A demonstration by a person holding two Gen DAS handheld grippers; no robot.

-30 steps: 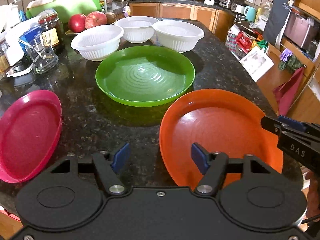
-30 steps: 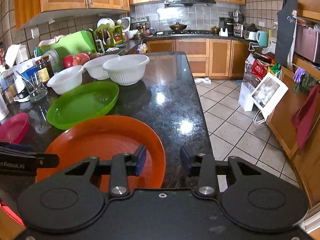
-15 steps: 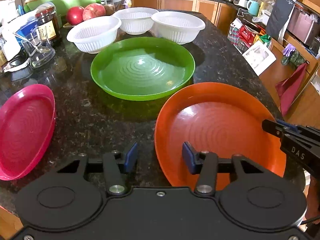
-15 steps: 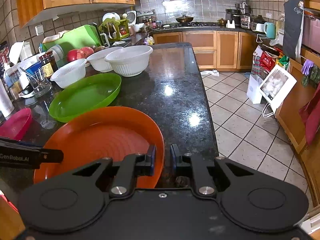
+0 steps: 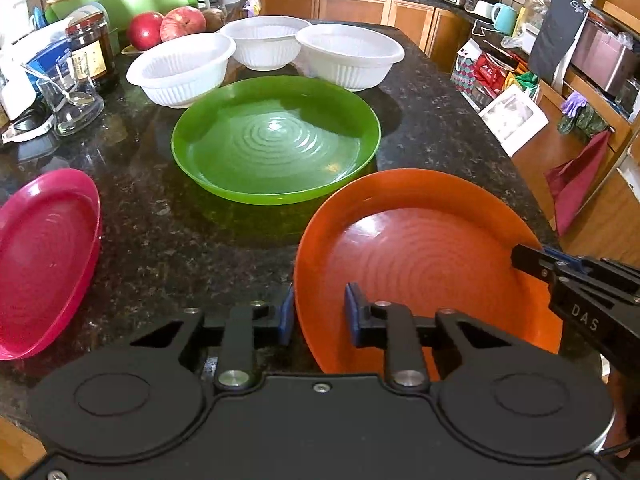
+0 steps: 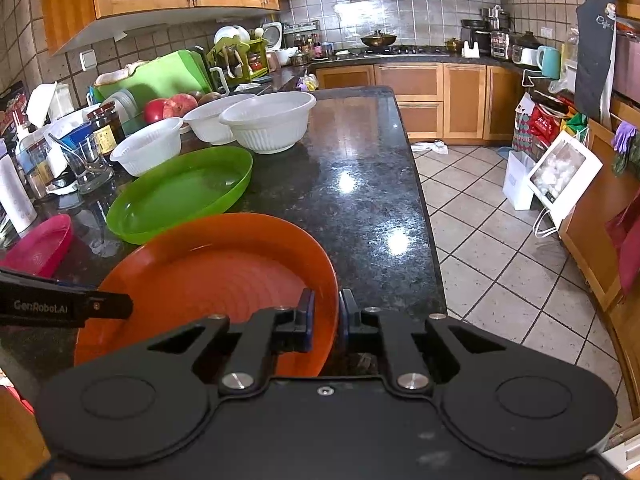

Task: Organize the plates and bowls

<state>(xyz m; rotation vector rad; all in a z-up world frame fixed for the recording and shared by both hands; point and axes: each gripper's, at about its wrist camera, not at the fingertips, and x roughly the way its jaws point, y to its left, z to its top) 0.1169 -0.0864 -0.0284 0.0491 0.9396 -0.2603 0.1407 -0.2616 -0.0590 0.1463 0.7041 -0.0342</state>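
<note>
Orange plate (image 5: 420,248) is being pinched at opposite rims, left gripper (image 5: 318,314) closing, right gripper (image 6: 326,316) clamped, for a level two-handed lift.

On the worktop (image 5: 192,240), three bowls (image 5: 264,42) stand far, one plate (image 5: 276,140) before them, another plate (image 5: 44,256) near left, a third (image 5: 420,248) near right.

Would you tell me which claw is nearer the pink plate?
Left. The left claw grips the orange plate's near-left rim beside the pink plate; the right claw grips its far-side rim.
</note>
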